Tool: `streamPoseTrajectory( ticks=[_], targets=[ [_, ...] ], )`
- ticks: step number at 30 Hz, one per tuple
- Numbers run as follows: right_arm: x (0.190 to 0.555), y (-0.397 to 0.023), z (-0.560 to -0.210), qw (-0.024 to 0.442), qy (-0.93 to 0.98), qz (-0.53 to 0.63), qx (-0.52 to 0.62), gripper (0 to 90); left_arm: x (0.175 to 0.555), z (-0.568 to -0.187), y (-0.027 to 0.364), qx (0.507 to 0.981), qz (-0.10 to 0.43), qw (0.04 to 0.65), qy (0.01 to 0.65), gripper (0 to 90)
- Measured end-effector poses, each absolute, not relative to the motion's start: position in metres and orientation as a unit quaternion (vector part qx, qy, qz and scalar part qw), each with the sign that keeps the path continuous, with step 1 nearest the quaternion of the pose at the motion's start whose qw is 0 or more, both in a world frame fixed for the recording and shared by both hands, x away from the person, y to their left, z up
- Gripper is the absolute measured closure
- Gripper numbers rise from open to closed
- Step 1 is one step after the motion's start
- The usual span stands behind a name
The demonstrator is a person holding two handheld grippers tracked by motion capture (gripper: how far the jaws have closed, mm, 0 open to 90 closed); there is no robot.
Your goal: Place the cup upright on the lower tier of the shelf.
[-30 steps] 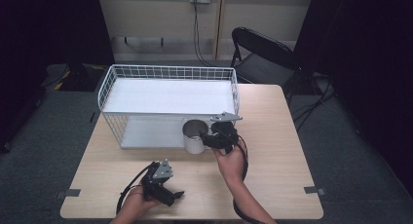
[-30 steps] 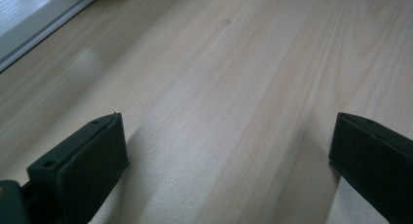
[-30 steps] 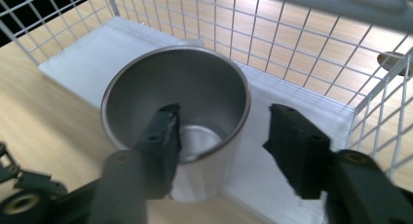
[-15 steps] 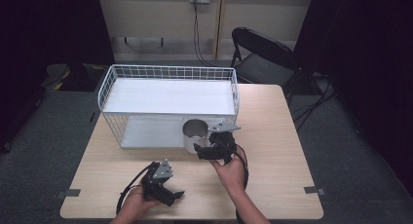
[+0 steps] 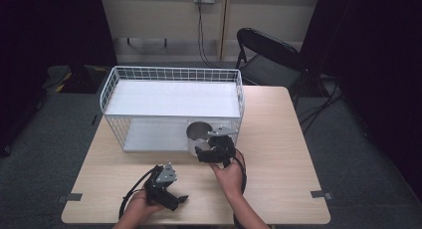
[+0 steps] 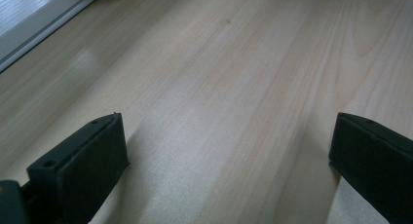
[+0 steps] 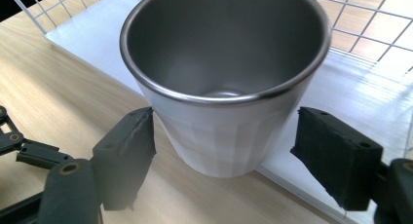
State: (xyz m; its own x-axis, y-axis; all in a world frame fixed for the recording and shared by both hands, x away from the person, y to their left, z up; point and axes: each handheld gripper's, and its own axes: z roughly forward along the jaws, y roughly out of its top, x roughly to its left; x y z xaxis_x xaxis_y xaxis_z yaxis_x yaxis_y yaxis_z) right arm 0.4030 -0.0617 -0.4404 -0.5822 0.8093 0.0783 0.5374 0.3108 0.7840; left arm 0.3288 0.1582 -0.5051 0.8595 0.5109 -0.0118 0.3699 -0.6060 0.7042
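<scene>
Cup (image 7: pixel 221 83): steel, white-sided, upright, empty; stands at the front edge of the rack's lower shelf (image 7: pixel 350 92), at the right end of the rack (image 5: pixel 171 97).

Right gripper (image 7: pixel 221 151): jaws spread wide, one on each side of the cup's lower wall, left pad just at the wall, right pad apart from it; no grip. Jaws have just been opening, then closing slightly.

Left gripper (image 6: pixel 226 156): jaws wide apart, nothing between them, low over bare table (image 6: pixel 234 63), near its front edge.
</scene>
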Motion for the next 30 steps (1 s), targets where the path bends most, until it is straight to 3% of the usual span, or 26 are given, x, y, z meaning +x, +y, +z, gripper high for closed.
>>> streamPoseTrajectory(
  ticks=[10,30],
  targets=[
    [0.405,-0.056,-0.444,0.188,0.79,0.401,0.424,26.8,0.329,-0.505,0.158,0.891,0.095,0.369,0.247,0.0],
    [0.413,-0.048,-0.452,0.184,0.779,0.411,0.437,55.7,0.329,-0.505,0.158,0.891,0.095,0.369,0.247,0.0]
  ],
)
